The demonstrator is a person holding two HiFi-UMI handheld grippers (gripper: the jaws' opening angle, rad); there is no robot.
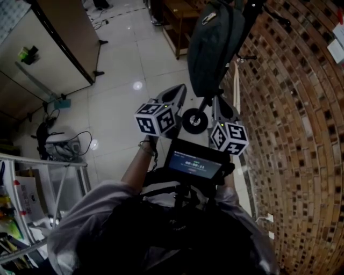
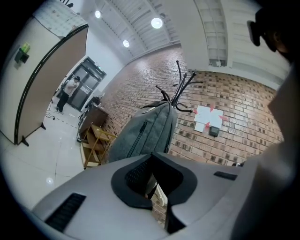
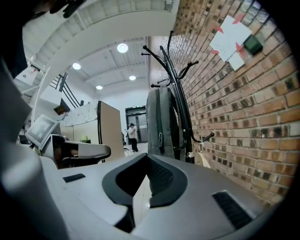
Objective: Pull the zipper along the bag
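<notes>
A grey backpack (image 1: pixel 215 48) hangs upright on a black coat stand (image 1: pixel 244 11) beside the brick wall. In the left gripper view the bag (image 2: pixel 145 133) shows a dark zipper line (image 2: pixel 137 137) down its front. The right gripper view takes the bag (image 3: pixel 159 124) edge-on. My left gripper (image 1: pixel 173 99) and right gripper (image 1: pixel 221 110) are held side by side just short of the bag's lower end, touching nothing. Both the left gripper (image 2: pixel 152 157) and the right gripper (image 3: pixel 147 157) are shut, with nothing between the pads.
The brick wall (image 1: pixel 301 134) runs close along the right. A wooden shelf (image 2: pixel 96 143) stands behind the bag, and a tall partition board (image 1: pixel 59 37) at the left. A black wheel (image 1: pixel 194 121) sits under the bag. A person (image 3: pixel 132 136) stands far off at a door.
</notes>
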